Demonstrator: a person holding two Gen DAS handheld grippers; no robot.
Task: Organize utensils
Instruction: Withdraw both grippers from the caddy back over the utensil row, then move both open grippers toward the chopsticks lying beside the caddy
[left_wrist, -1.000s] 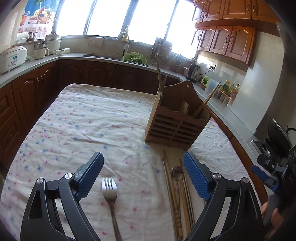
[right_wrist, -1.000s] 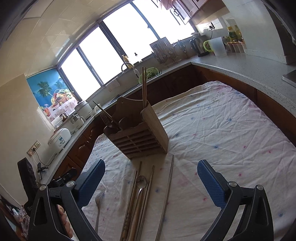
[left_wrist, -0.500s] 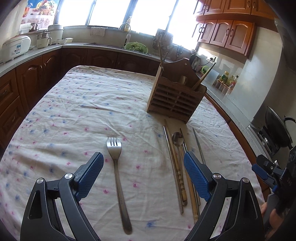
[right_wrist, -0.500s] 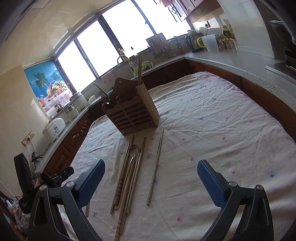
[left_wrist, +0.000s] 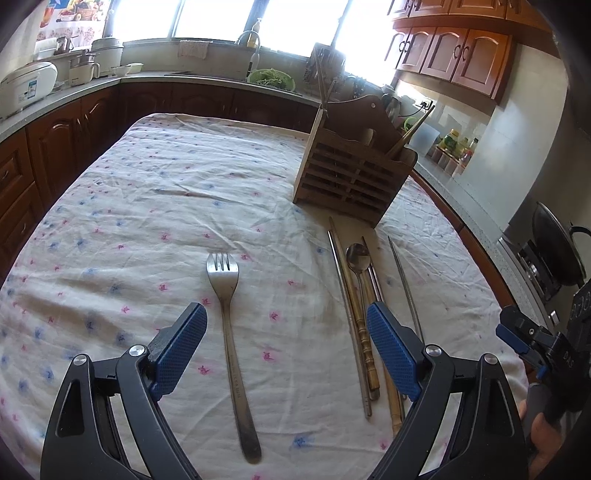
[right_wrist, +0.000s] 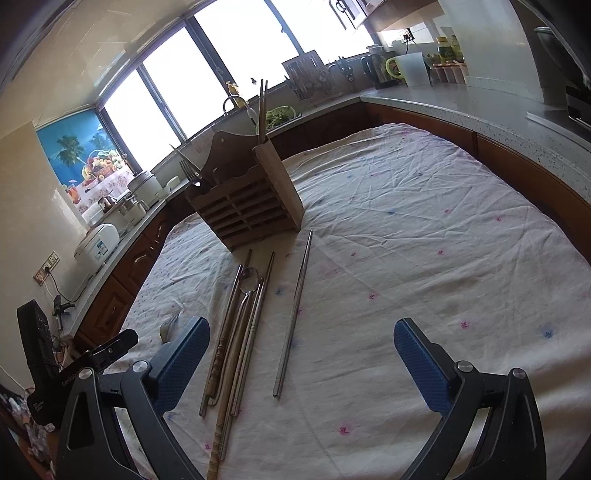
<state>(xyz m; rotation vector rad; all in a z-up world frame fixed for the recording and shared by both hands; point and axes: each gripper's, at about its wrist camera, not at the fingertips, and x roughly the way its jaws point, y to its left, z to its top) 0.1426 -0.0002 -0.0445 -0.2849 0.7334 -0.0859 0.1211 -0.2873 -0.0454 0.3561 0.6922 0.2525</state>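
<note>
Tablecloth (left_wrist: 147, 206) beneath gaping, empty grippers (left_wrist: 286, 339) (right_wrist: 301, 341)

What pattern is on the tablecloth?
The tablecloth is white with small scattered pink and blue flower prints; the left wrist view shows it best.

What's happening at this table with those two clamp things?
A person is holding a gripper in each hand over a clothed table, sorting utensils into a wooden caddy. Nothing is picked up yet. The left gripper is open, with a fork lying between its fingers. The right gripper is open too, over a lone metal chopstick. A spoon and more chopsticks lie between them.
</note>
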